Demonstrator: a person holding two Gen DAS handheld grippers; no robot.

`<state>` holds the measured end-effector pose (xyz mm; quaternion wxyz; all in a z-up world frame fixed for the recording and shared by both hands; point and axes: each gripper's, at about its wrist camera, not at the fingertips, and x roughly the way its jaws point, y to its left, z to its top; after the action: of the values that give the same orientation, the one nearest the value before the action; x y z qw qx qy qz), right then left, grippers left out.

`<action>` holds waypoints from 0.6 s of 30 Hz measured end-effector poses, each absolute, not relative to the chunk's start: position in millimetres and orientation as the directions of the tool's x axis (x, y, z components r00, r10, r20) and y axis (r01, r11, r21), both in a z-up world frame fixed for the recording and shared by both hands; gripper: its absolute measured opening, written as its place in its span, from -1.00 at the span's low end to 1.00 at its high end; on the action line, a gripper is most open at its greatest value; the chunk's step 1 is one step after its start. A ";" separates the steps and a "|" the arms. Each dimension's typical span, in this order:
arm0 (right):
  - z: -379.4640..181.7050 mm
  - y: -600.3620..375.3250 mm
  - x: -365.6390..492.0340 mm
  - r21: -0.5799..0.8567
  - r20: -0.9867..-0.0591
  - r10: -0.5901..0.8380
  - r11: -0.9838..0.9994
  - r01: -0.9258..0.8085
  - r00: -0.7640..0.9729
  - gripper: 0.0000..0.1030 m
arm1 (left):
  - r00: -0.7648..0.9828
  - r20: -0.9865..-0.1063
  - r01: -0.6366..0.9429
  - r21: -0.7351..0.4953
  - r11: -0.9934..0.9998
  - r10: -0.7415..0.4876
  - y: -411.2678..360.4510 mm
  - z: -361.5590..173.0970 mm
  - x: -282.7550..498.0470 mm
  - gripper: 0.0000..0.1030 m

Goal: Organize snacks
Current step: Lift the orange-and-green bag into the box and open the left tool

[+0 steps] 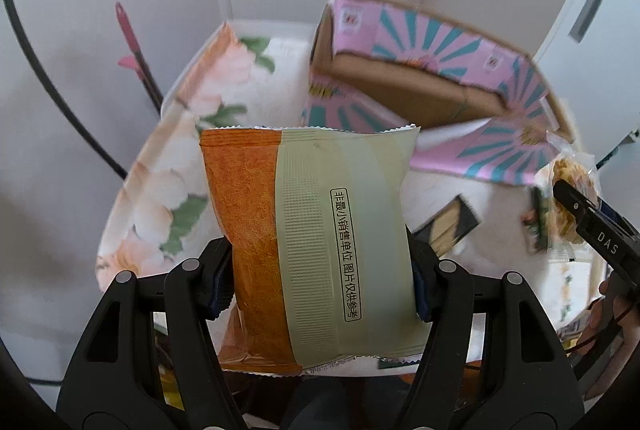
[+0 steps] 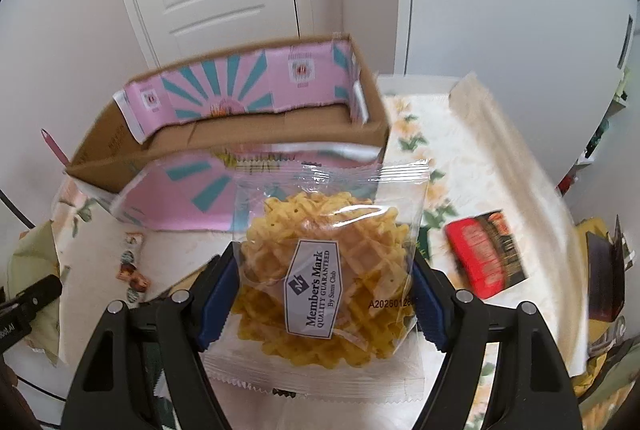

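1. While both grippers are loaded, nothing is seen inside the box (image 2: 248, 125); its visible floor is bare cardboard, so the sorting is judged to be at an early stage.
2. The left gripper (image 1: 320, 282) is clamped on an orange packet (image 1: 308, 242), which is pinched by its long edges between the blue pads and held above the near edge of the tabletop (image 1: 280, 77).
3. The right gripper (image 2: 326, 290) is clamped likewise on a waffle bag (image 2: 332, 266), held above the tabletop just in front of the box.
4. The orange packet is an opaque film pillow with crimped, zigzag-cut ends, a ribbed back seam and a printed line of Chinese text.
5. The waffle bag is clear, glossy film with serrated seals; golden, grid-patterned waffle crisps and a white label are seen through it.
6. The box is open-topped corrugated cardboard, covered with pink paper printed with teal rays, and stands towards the far edge.
7. Left to be sorted are a red pack (image 2: 486, 256) near the right edge, small sweets (image 2: 132, 266) near the left edge, and darker packs at the near right corner.
8. The tabletop is covered by a floral cloth, whose folds are judged likely to snag flat packs.
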<state>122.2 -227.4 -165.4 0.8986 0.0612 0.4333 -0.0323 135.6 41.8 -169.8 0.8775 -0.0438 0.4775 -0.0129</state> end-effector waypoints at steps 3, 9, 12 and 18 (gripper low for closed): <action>-140.2 -233.0 116.1 0.080 -0.764 -0.013 0.990 0.114 0.645 0.42 | 0.573 -0.814 0.019 -0.106 0.994 -0.098 38.0 -146.0 137.5 0.24; -96.3 -236.3 112.3 0.068 -0.738 -0.036 0.989 0.128 0.674 0.42 | 0.608 -0.776 0.122 -0.120 0.985 -0.170 26.3 -103.3 155.1 0.24; -79.7 -236.6 119.6 0.070 -0.730 -0.037 0.989 0.128 0.682 0.42 | 0.617 -0.765 0.160 -0.108 0.981 -0.185 20.9 -89.5 172.5 0.24; -58.6 -239.8 149.9 0.089 -0.724 -0.005 0.991 0.099 0.690 0.42 | 0.603 -0.768 0.193 -0.120 0.974 -0.214 5.5 -78.2 224.4 0.24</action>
<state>149.9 -239.8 -58.6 0.9172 0.0604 0.3928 -0.0283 224.4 5.5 -78.2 0.8952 -0.0126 0.4308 -0.1136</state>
